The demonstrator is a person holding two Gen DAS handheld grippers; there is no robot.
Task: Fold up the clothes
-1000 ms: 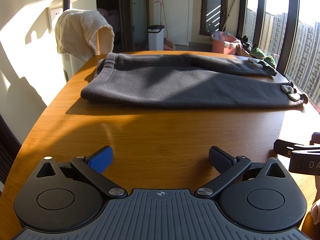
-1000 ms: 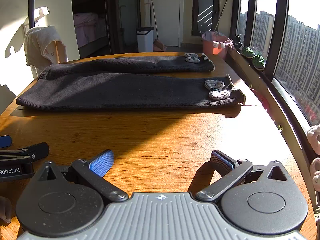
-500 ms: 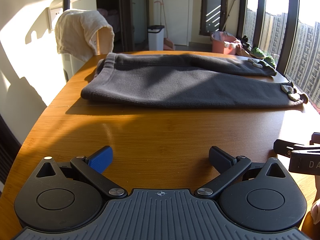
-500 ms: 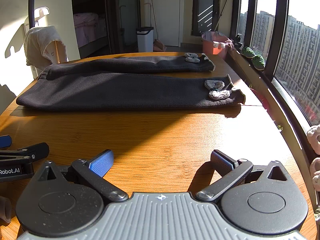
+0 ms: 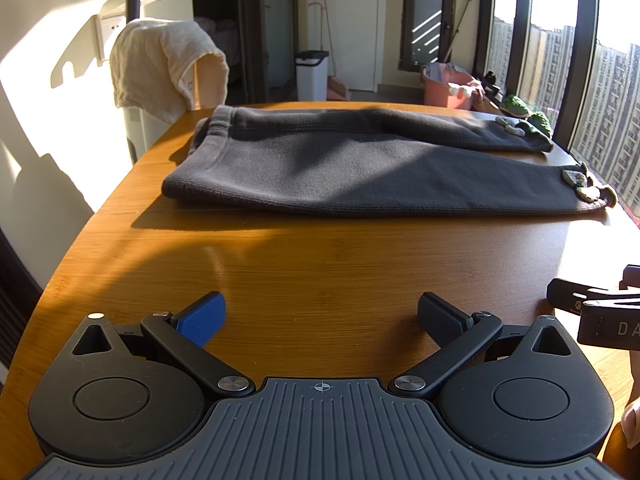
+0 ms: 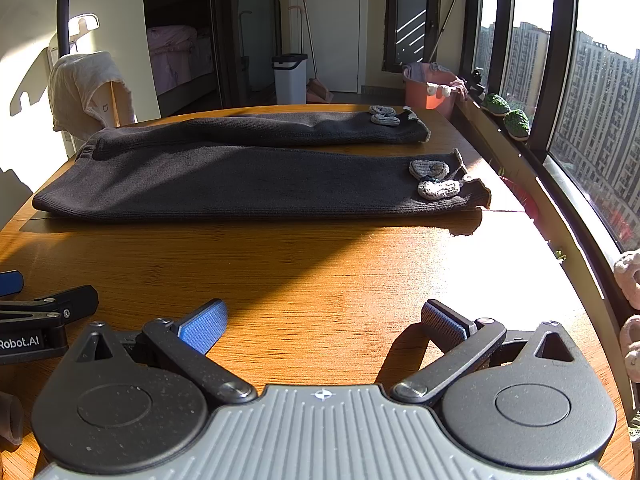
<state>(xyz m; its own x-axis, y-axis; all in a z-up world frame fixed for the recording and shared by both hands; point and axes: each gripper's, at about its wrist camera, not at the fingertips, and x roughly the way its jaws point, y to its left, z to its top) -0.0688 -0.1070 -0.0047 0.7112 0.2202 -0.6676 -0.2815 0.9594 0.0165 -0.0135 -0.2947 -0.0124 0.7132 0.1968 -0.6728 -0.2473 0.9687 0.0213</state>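
Dark grey trousers (image 5: pixel 360 164) lie flat across the far half of the wooden table (image 5: pixel 320 264), waistband at the left, the two legs stretched to the right with small grey patches at the cuffs (image 6: pixel 434 178). They also show in the right wrist view (image 6: pixel 240 180). My left gripper (image 5: pixel 320 312) is open and empty, low over the table's near edge, well short of the trousers. My right gripper (image 6: pixel 324 316) is open and empty beside it, to its right. Each gripper sees the other at its frame edge (image 5: pixel 592 312) (image 6: pixel 44 316).
A chair draped with a cream towel (image 5: pixel 160 68) stands off the table's far left corner. A window sill with green items (image 6: pixel 506 114) runs along the right. A white bin (image 6: pixel 290 78) and a pink basin (image 6: pixel 430 88) stand on the floor behind.
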